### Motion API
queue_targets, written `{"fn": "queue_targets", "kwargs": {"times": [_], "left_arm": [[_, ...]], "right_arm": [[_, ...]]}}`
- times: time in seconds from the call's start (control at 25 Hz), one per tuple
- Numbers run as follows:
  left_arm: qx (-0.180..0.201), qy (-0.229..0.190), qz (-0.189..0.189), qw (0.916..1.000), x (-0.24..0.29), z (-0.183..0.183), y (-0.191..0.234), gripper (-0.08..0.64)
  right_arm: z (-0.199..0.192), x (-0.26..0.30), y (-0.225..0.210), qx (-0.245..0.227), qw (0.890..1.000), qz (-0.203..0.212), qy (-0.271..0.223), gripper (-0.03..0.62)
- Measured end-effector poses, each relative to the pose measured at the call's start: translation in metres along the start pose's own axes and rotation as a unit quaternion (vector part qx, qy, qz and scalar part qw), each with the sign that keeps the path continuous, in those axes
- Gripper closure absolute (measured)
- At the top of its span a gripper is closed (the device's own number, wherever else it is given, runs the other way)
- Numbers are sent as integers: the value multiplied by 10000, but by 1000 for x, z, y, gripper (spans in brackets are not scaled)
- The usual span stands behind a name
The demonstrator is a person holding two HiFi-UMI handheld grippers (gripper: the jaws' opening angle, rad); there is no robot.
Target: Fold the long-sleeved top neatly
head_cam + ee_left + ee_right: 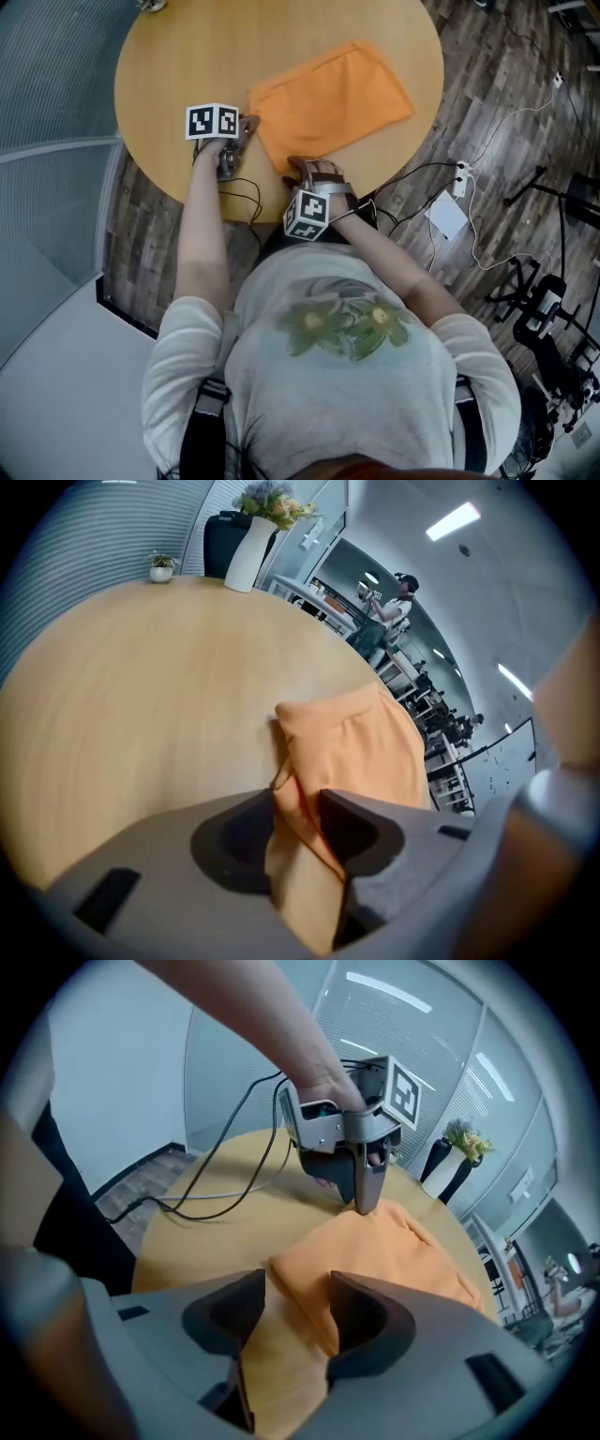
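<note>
Left gripper (249,126) pinches a fold at the left near corner of the folded orange long-sleeved top (333,98), which lies on the round wooden table (178,56). Right gripper (296,169) stands wide open at the top's near edge, with cloth lying loose between its jaws.

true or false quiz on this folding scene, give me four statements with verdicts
1. The orange top lies folded on a round wooden table. True.
2. The right gripper is clamped shut on the top. False: its jaws stand apart, with the top's corner in the gap, unpressed.
3. Fabric of the top sits between the jaws of the left gripper. True.
4. Both sleeves are spread out flat. False: the top is a compact folded shape with no sleeve spread out.
</note>
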State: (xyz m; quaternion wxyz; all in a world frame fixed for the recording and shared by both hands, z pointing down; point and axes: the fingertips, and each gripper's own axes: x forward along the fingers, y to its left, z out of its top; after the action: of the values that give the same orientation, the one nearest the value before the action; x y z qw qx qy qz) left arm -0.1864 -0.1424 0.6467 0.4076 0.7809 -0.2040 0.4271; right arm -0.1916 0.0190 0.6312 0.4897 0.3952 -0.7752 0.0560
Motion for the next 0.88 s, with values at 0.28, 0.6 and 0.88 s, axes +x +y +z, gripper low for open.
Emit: {"fn": "queue_targets", "kwargs": {"times": [0.28,0.6,0.88], "left_arm": [[-251,123,-378,9989,4,0,-5,476],[-18,124,-310,9994,1,-3,-8,510],[-61,157,-381,9991,-22,-23,-18,514]], "right_arm": [[-5,12,-1,249,9995,-4,208,395],[-9,12,-15,903,9955,202,187,551],[-8,-28,-22,3184,9346,1379,-783,552]]}}
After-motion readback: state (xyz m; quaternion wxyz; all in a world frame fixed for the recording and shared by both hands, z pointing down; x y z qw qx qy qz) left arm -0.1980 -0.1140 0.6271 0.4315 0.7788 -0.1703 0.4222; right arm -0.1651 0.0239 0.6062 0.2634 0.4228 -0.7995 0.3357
